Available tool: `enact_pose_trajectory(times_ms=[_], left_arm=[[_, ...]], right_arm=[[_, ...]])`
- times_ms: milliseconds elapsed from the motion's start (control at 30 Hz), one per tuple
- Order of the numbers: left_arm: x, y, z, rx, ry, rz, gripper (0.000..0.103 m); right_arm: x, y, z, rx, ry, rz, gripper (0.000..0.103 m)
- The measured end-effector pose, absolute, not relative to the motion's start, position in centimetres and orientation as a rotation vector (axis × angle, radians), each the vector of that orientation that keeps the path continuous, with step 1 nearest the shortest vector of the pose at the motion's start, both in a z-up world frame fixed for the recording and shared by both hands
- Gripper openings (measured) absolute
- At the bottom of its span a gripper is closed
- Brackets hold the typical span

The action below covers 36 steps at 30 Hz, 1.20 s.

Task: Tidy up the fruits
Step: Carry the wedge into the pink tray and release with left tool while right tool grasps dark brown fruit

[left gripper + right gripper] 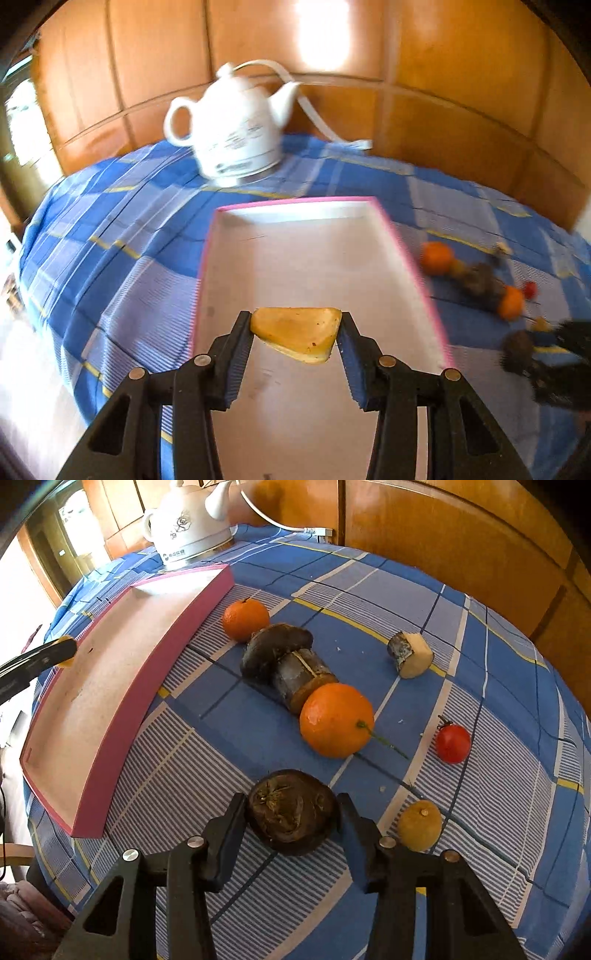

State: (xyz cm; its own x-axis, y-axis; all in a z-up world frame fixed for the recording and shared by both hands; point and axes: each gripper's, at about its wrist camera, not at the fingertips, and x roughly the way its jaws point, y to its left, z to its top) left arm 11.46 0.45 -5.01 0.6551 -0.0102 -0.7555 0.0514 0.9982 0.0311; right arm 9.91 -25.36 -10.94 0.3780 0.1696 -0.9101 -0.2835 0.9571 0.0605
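Note:
My left gripper [295, 332] is shut on a yellow wedge of fruit [297, 332] and holds it above the near part of the pink-rimmed tray [369, 201]. My right gripper [291, 812] is shut on a dark brown round fruit [291, 810] just over the checked cloth. On the cloth lie a large orange [336, 720], a smaller orange [245, 619], a dark mushroom-shaped piece [280, 657], a cut pale chunk [412, 654], a cherry tomato [452, 743] and a small yellow fruit [421, 825]. The tray also shows at the left in the right wrist view [122, 709].
A white ceramic kettle [236, 125] with its white cord [317, 114] stands at the back of the table beyond the tray. Wooden panelling [461, 92] backs the table. The blue checked cloth [498, 775] drops off at the table's left and near edges.

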Motion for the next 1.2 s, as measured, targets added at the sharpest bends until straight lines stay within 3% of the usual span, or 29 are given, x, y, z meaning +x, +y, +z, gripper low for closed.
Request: enact_pose_trajectory(times_ms=[333,400,467,600,733,1200], left_arm=[[12.6,2.1,-5.9,0.009,0.853,0.056,0.048],[12.2,2.0,-5.2,0.009,0.814,0.064,0.059],[11.5,2.1,-4.2,0.009,0.766,0.085,0.078],[9.6,2.4,-1.3,-0.02,0.672,0.087,0.086],[7.1,2.1,2.0,-0.036,0.566,0.08,0.103],[2.4,0.4,5.6,-0.043,0.502,0.048,0.103]], right_arm=[[9.5,-25.1,-10.8,-0.13,1.137,0.292,0.049],[9.5,-25.1,-10.8,-0.129,1.137,0.291,0.049],[9.6,-25.1,-10.9,-0.131,1.136,0.291,0.049],[9.5,-25.0,-10.9,-0.133,1.134,0.289,0.049],[9.5,-25.0,-10.9,-0.138,1.131,0.286,0.049],[9.4,-24.9,-10.8,-0.148,1.117,0.28,0.049]])
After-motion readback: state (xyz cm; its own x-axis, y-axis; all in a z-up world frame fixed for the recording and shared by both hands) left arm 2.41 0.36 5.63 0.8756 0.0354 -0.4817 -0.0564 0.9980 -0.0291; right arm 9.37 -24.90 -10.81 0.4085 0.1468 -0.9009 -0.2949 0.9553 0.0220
